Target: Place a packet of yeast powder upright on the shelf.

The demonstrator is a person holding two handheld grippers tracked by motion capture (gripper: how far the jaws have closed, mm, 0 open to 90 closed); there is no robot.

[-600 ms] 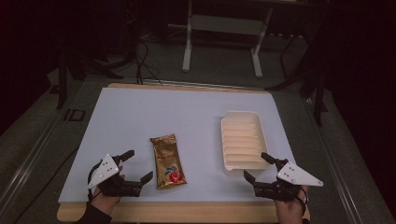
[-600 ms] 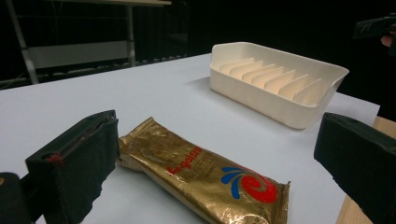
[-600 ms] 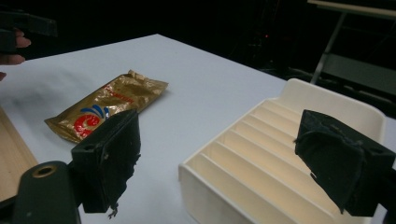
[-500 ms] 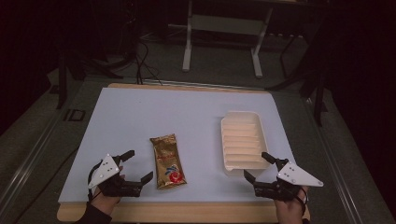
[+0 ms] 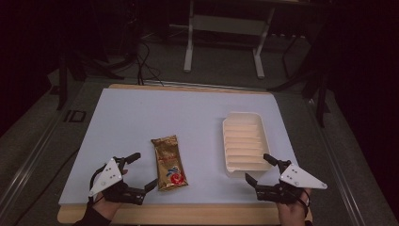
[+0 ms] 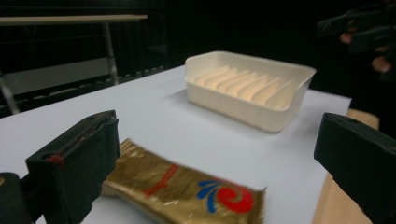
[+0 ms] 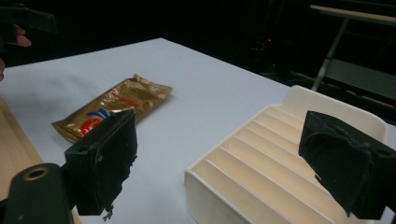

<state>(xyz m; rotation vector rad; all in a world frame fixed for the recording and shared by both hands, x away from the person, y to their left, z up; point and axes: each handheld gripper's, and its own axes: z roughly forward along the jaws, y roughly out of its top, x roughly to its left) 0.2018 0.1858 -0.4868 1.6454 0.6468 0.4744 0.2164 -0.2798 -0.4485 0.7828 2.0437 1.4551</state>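
Note:
A gold snack packet (image 5: 169,162) with a red and blue mark lies flat on the white table top, near the front edge; it also lies between the jaws in the left gripper view (image 6: 187,191) and at the left of the right gripper view (image 7: 112,105). My left gripper (image 5: 143,170) rests just left of the packet, open and holding nothing. A cream ribbed tray (image 5: 242,143) sits to the right, empty (image 6: 247,86) (image 7: 280,163). My right gripper (image 5: 259,168) stands open at the tray's near corner, nothing between its jaws.
The white table top (image 5: 155,115) lies on a wooden board whose edge (image 5: 188,214) shows along the front. Beyond the table stand a metal frame (image 5: 221,35) and cables on a dark floor. A hand with the other gripper (image 6: 369,37) shows far off.

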